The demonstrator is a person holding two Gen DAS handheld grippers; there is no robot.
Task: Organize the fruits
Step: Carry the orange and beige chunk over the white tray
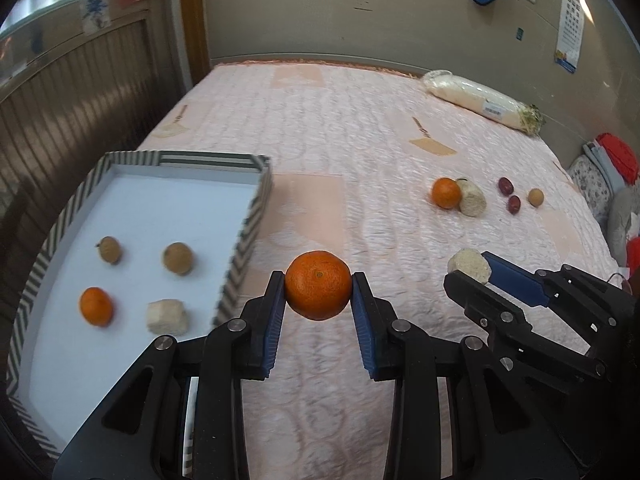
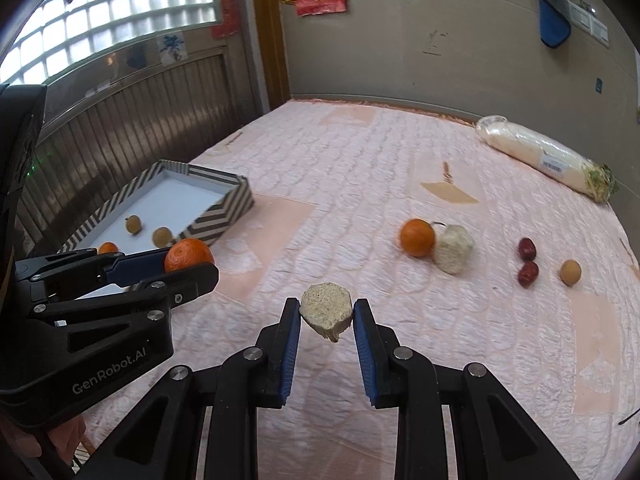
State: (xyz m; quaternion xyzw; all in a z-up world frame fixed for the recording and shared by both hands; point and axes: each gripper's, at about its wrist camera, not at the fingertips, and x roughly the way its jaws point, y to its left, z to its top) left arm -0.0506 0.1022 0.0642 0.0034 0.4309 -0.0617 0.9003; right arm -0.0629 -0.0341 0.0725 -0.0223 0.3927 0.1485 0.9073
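Note:
My left gripper [image 1: 318, 285] is shut on an orange mandarin [image 1: 318, 285], held above the pink quilt just right of the striped tray [image 1: 240, 268]. My right gripper [image 2: 326, 314] is shut on a pale beige chunk [image 2: 326, 312], also lifted off the quilt; it shows in the left wrist view too [image 1: 469, 266]. In the tray lie a mandarin [image 1: 96, 306], a beige chunk [image 1: 167, 317] and two small brown fruits [image 1: 178, 258]. On the quilt to the right rest another mandarin [image 2: 417, 237], a beige chunk [image 2: 453, 249], two red dates [image 2: 528, 273] and a small brown fruit [image 2: 570, 272].
A wrapped white vegetable [image 2: 548, 158] lies at the far right edge of the bed by the wall. A wooden panelled wall and door frame stand behind the tray. Cushions [image 1: 596, 184] are piled off the bed's right side.

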